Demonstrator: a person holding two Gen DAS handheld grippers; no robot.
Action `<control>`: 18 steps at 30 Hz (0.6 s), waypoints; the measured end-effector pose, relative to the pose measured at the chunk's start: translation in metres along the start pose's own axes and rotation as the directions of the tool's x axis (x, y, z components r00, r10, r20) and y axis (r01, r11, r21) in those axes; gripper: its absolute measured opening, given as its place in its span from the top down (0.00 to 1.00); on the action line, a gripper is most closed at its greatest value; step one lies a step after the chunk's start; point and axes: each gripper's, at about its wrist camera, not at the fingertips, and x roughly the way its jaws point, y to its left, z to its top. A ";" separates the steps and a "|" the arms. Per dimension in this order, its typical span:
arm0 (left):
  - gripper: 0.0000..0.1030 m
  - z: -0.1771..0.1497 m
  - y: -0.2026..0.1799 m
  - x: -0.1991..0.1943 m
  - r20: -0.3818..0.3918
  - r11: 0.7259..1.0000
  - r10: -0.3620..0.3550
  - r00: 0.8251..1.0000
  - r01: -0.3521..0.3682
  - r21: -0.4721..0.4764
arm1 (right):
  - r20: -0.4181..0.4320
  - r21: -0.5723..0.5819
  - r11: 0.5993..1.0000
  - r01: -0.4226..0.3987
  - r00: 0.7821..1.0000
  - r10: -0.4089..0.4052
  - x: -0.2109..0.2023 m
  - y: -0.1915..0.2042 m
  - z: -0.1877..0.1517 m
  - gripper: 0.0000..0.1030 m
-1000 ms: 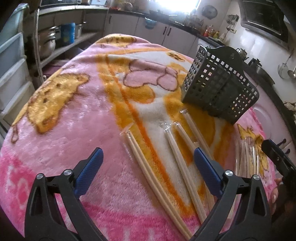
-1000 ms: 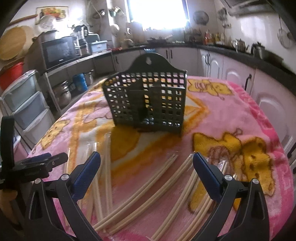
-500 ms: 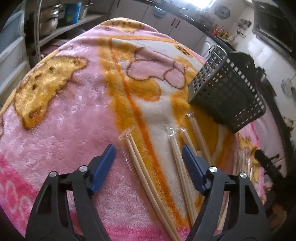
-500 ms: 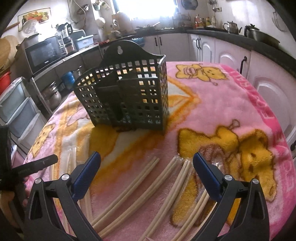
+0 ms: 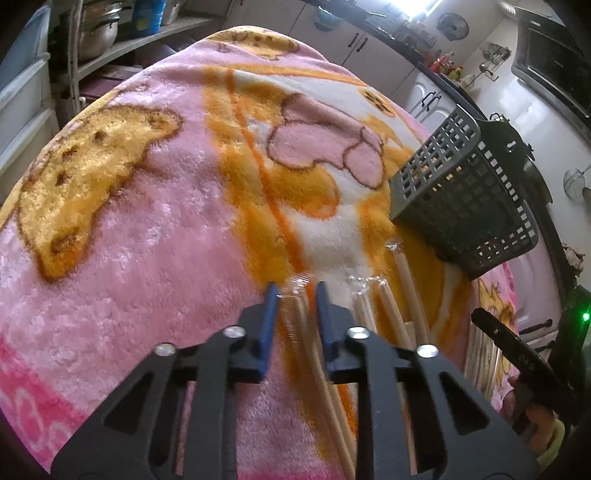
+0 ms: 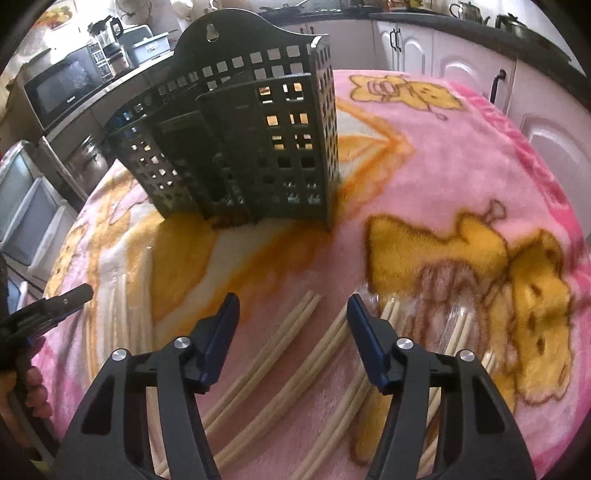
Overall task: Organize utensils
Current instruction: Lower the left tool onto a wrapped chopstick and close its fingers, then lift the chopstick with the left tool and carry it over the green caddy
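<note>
Several pairs of pale wooden chopsticks in clear sleeves lie on a pink and orange blanket [image 5: 147, 236]. My left gripper [image 5: 294, 299] has closed around the far end of the leftmost wrapped pair [image 5: 301, 325], its blue pads [image 5: 269, 317] close against the sleeve. A dark grey perforated utensil holder [image 5: 465, 206] stands beyond, to the right; in the right wrist view it stands upright [image 6: 240, 147] and looks empty. My right gripper [image 6: 293, 314] is open above two loose pairs [image 6: 280, 343], holding nothing.
More wrapped chopsticks [image 6: 424, 332] lie to the right of my right gripper. The blanket drops off at the table edges. White cabinets [image 6: 461, 66] and a microwave [image 6: 66, 88] stand behind. Shelves with pots [image 5: 99, 33] stand at the left.
My left gripper moved forward and down and narrowed from wide open to close around the leftmost chopstick pair. My right gripper moved closer to the holder and its jaws narrowed somewhat.
</note>
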 end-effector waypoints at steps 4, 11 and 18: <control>0.93 0.002 -0.001 0.002 -0.002 1.000 -0.011 1.000 0.011 0.020 | -0.012 -0.002 1.000 0.018 1.000 -0.018 0.008 0.001 0.010 0.48; 0.97 0.004 -0.005 0.001 -0.003 0.998 -0.037 0.999 0.038 0.049 | -0.052 -0.018 0.998 0.065 0.997 -0.065 0.021 -0.001 0.017 0.80; 0.98 0.010 -0.014 -0.010 0.020 0.995 -0.062 0.998 0.060 0.080 | -0.026 -0.028 0.999 -0.026 0.999 0.025 0.006 0.001 0.020 0.93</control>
